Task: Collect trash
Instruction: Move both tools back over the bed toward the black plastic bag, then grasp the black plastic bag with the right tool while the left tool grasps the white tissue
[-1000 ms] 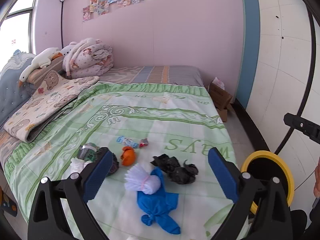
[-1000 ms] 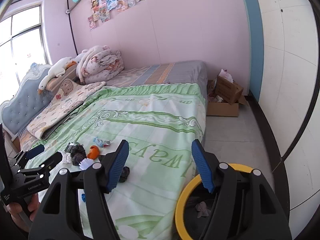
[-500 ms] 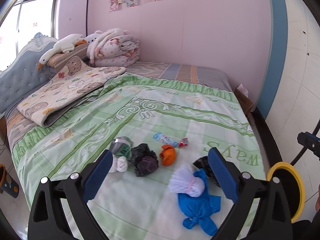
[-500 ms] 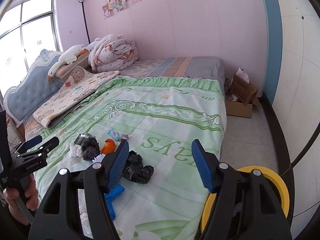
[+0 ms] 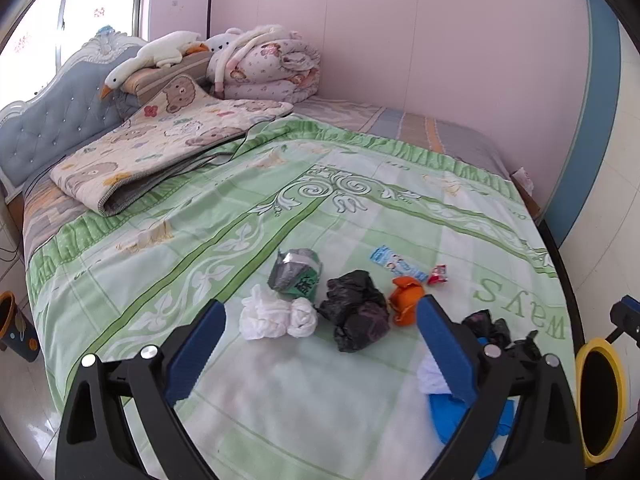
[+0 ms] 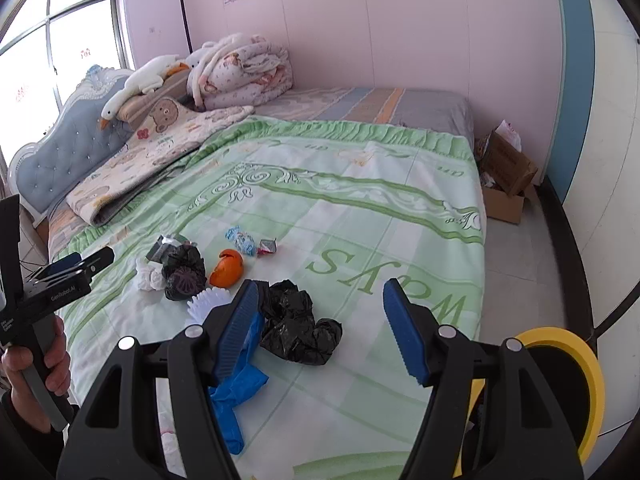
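Trash lies on the green bedspread (image 5: pixel 320 208): a white knotted bag (image 5: pixel 276 316), a grey-green crumpled wrapper (image 5: pixel 294 270), a black-purple bag (image 5: pixel 356 316), an orange piece (image 5: pixel 406 300), a light-blue wrapper (image 5: pixel 394 262), a small red wrapper (image 5: pixel 438 275). A black bag (image 6: pixel 298 326), a blue bag (image 6: pixel 236 388) and a white frilly bag (image 6: pixel 208 304) lie nearer the foot. My left gripper (image 5: pixel 320 344) is open, empty, above the bed before the white bag. My right gripper (image 6: pixel 324 328) is open, empty, around the black bag's area. The yellow-rimmed bin (image 6: pixel 568 384) stands on the floor.
A folded bear-print quilt (image 5: pixel 160 148), rolled blanket (image 5: pixel 268 68) and goose plush (image 5: pixel 156 56) sit at the headboard end. A cardboard box (image 6: pixel 506 176) stands on the floor by the wall. A small orange-rimmed bin (image 5: pixel 12 324) stands left of the bed.
Both grippers swung left and moved closer over the bed. The trash pile now sits more centred before the left gripper; the black bag now sits between the right gripper's fingers. Both stayed open.
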Demonstrator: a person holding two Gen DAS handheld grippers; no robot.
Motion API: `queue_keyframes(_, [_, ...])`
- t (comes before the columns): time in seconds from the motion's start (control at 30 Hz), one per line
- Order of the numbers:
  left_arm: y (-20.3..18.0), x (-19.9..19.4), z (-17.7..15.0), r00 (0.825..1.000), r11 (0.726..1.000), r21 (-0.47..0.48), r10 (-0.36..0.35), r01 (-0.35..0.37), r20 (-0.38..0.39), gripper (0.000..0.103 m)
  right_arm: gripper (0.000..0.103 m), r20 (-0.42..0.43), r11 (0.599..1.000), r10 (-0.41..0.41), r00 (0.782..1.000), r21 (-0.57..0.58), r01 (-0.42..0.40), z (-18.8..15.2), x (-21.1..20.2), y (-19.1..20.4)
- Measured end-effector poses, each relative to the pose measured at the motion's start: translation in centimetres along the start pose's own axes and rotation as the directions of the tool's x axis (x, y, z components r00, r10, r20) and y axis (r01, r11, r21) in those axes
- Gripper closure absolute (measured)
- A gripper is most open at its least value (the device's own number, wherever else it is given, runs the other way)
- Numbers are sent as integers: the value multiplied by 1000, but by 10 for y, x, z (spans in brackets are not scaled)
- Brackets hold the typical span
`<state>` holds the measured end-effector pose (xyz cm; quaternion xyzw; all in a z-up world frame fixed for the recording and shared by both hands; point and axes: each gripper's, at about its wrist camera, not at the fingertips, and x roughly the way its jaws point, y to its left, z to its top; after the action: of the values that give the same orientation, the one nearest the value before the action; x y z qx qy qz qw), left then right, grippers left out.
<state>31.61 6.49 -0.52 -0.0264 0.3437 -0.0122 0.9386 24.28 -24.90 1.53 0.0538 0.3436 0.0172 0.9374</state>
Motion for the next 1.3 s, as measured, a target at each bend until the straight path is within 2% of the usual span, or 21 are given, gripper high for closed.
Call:
queue_keyframes(0.4, [33,58,-14,995,998,-54,38,-43,-87,11,41,-103,1000,10,995,-12,-12,-14,71,13])
queue_keyframes(0.7, [50,95,-26,987,993,-82,69,-81,-143,11,41,-146,999,4,989,-42,-10,-25,102,20])
queue_keyframes(0.97, [47,117,-34,981,994,-61,81,-93,-174,11,42,-185,998,6,983,-61,-18,-34,123,24])
queue_keyframes(1.1, [47,123,-36,982,995,-60,67,-78,-177,17,46,-208,998,4,978,-67,-18,-38,135,26])
queue_keyframes(1.3, [43,126,-37,986,998,-51,23,-32,-165,34,52,-230,997,9,973,-67,-25,-44,149,27])
